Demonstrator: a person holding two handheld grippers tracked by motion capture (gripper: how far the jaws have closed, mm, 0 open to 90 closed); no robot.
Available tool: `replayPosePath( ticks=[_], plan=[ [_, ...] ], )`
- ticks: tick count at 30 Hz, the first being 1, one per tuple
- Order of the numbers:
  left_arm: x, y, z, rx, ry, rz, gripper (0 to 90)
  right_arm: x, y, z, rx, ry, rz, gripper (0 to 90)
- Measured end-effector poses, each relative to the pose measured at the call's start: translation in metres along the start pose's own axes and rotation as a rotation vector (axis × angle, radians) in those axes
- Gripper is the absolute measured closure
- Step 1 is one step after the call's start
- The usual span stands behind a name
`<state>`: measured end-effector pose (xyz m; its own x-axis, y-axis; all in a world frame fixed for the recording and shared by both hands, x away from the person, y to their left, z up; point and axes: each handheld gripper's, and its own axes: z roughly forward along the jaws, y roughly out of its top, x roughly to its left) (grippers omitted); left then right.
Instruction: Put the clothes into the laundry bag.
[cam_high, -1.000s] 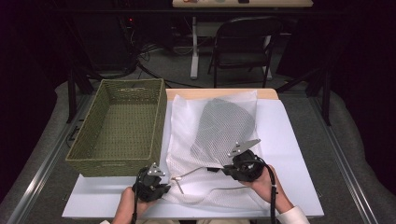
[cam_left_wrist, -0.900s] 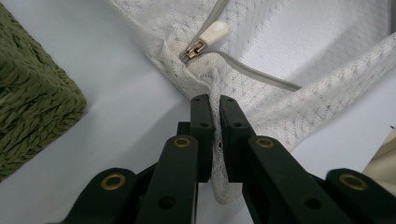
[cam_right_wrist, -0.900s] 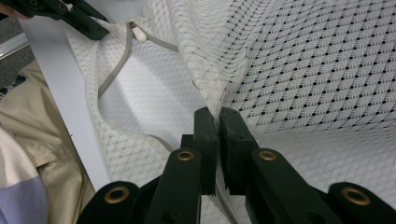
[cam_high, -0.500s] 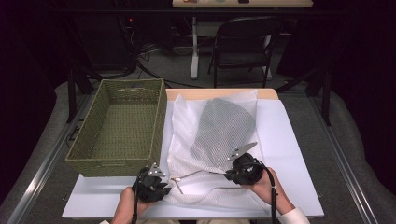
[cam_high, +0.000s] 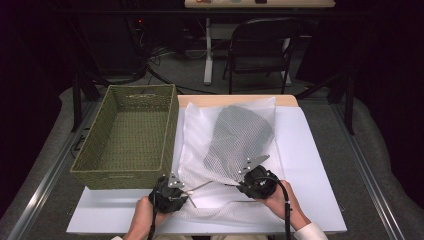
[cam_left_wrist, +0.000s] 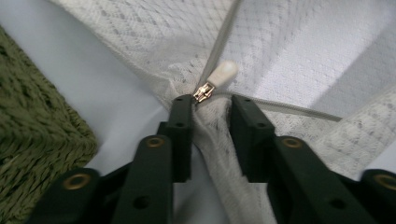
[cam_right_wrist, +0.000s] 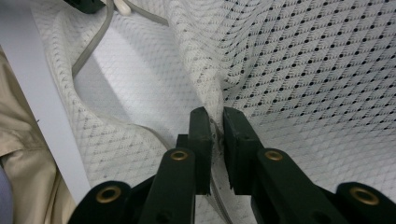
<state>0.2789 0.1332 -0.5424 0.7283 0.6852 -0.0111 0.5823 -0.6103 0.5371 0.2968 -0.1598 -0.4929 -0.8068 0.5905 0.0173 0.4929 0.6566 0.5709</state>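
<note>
High view: a white mesh bag (cam_high: 227, 145) with a dark garment (cam_high: 240, 135) inside lies flat on the white worktop (cam_high: 310, 165), just right of a green basket (cam_high: 127, 137). At its near edge, the left gripper (cam_left_wrist: 212, 109) has fingers parted around bunched mesh beside the zip pull (cam_left_wrist: 219, 77), pads not pressing. The right gripper (cam_right_wrist: 215, 121) has its fingers clenched on a mesh fold.

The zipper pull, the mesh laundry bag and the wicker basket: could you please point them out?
zipper pull (cam_left_wrist: 222, 73), left gripper view, its white tab.
mesh laundry bag (cam_high: 197, 135), high view, left panel.
wicker basket (cam_high: 121, 176), high view, near wall.
</note>
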Motion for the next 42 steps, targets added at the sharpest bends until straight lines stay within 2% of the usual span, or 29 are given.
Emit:
replayPosePath(
  ticks=[1,5,11,15,22,24,31,33,35,36,37,41,42],
  plan=[
    [0.000,0.000,0.000,-0.001,0.000,0.003,77.7,0.000,0.000,-0.001,-0.005,-0.002,-0.004,83.1],
    [0.001,-0.002,-0.003,-0.008,-0.015,0.012,87.3,0.000,0.001,-0.007,-0.027,0.004,-0.007,83.5],
    [0.002,-0.010,-0.017,-0.035,-0.038,-0.017,87.4,-0.002,-0.001,-0.015,-0.037,0.016,0.000,83.4],
    [0.006,-0.013,-0.019,-0.023,-0.055,-0.025,87.6,-0.003,-0.002,-0.018,-0.028,0.035,0.004,83.7],
    [0.006,-0.014,-0.020,-0.017,-0.065,-0.015,87.6,-0.007,-0.005,-0.012,0.027,0.066,0.004,83.7],
    [0.006,-0.014,-0.020,-0.013,-0.066,-0.012,87.7,-0.009,-0.006,-0.012,0.031,0.076,0.014,83.6],
    [0.005,-0.017,-0.024,-0.018,-0.081,-0.014,87.9,-0.010,-0.007,-0.012,0.041,0.094,0.006,83.3],
    [0.006,-0.018,-0.024,-0.011,-0.087,-0.010,87.9,-0.010,-0.008,-0.007,0.061,0.096,0.010,82.7],
    [0.006,-0.018,-0.024,-0.006,-0.089,-0.013,87.7,-0.009,-0.010,0.005,0.108,0.084,0.001,82.2],
    [0.007,-0.018,-0.024,0.002,-0.097,-0.008,87.6,-0.008,-0.011,0.011,0.129,0.076,-0.002,81.5],
    [0.006,-0.018,-0.024,-0.002,-0.093,-0.009,87.5,-0.007,-0.012,0.018,0.152,0.048,-0.014,81.4],
    [0.005,-0.017,-0.023,0.011,-0.099,-0.002,87.2,-0.011,-0.013,0.030,0.178,0.028,-0.019,80.6],
    [0.006,-0.018,-0.023,0.011,-0.111,-0.011,87.2,-0.011,-0.013,0.032,0.186,0.020,-0.021,80.7]
  ],
)
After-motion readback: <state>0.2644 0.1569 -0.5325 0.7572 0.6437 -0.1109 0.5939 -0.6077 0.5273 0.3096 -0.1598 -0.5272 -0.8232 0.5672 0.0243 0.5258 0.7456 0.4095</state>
